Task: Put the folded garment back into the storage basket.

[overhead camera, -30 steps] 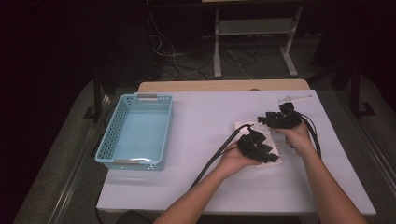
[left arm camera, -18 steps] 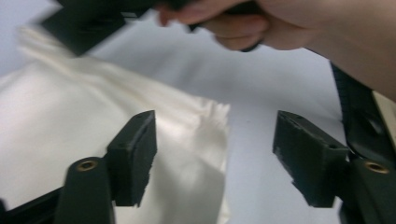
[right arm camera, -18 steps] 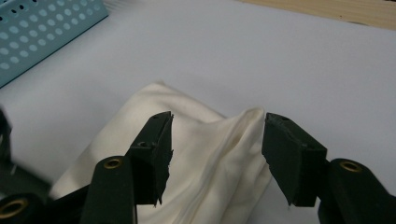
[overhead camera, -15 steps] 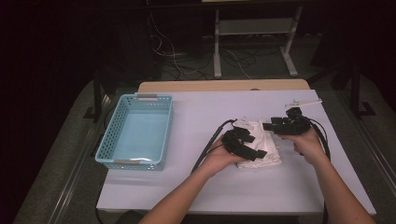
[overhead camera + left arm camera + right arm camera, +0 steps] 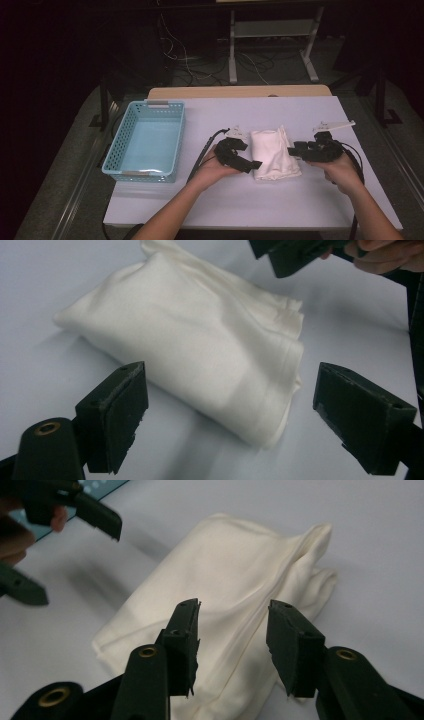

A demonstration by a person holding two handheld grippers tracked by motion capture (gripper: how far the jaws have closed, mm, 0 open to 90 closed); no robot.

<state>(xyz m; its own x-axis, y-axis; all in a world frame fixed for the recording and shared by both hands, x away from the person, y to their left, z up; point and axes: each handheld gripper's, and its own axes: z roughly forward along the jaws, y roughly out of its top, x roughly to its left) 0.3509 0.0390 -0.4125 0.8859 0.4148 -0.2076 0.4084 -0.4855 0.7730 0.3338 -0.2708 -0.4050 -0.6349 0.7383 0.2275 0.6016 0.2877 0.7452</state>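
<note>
In the high view the folded white cloth (image 5: 274, 154) lies on the table (image 5: 300, 210) a little right of the frame's centre, its long axis running from the upper part of the frame towards the lower, with a loose corner sticking up at its upper right. The left gripper (image 5: 250, 164) sits just beside the cloth's lower left edge, and the right gripper (image 5: 295, 148) just beside its upper right edge, so the cloth lies between the two, each pointing inward across its short width. Both look about equally near.

In the left gripper view the jaws have just been opening and stand wide apart, with the near end of the cloth (image 5: 200, 347) ahead of them and nothing pinched. In the right gripper view the jaws have just been closing and now stand partly apart; the cloth (image 5: 235, 610) shows through the gap, though whether the tips touch the fabric is hard to tell from this angle. The blue basket (image 5: 148, 141) stands well apart at the left of the frame.
</note>
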